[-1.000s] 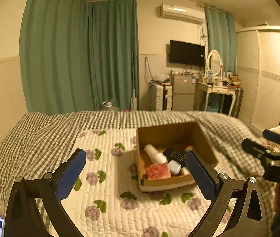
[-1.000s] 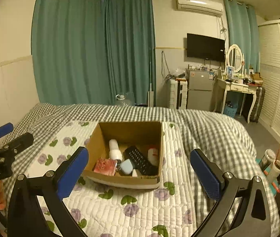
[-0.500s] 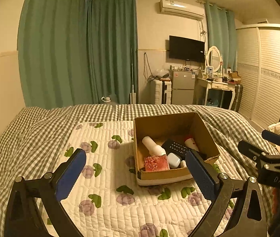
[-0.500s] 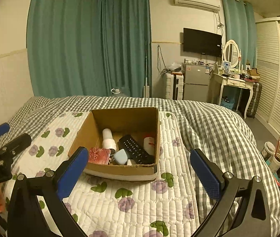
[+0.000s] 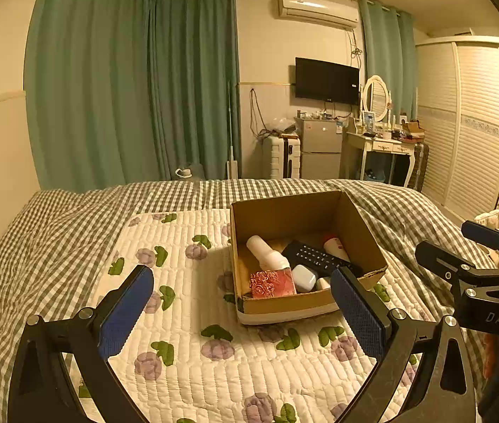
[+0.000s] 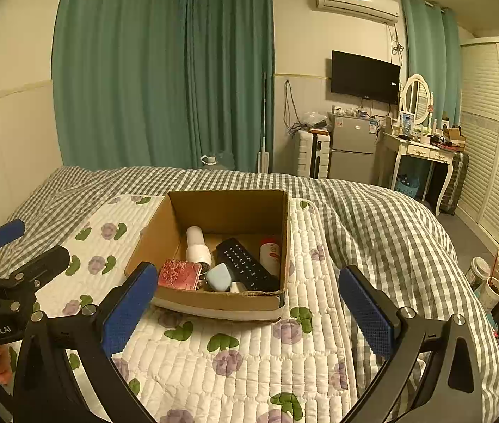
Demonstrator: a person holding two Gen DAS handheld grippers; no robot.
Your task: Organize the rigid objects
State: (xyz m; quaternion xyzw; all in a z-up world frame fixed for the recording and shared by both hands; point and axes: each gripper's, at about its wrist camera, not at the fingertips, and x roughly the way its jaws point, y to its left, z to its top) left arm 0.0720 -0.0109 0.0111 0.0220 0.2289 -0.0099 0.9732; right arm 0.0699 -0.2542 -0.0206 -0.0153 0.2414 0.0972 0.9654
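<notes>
Left gripper (image 5: pixel 242 312) jaws spread wide, nothing held, right gripper (image 6: pixel 247 312) likewise, cardboard box (image 6: pixel 228 208) positioned on floral quilt (image 6: pixel 249 356), remote control (image 6: pixel 246 264) and white bottle (image 6: pixel 197 246) contained inside.

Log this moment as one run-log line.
phase: approach | left gripper: open, empty | right gripper: open, empty | cardboard box: on quilt, holds remote, bottles, red packet

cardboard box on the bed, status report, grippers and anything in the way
Left gripper and right gripper open, empty, short of the box. Cardboard box on the quilt, holding remote, bottles, red packet. Nothing blocking the approach.
</notes>
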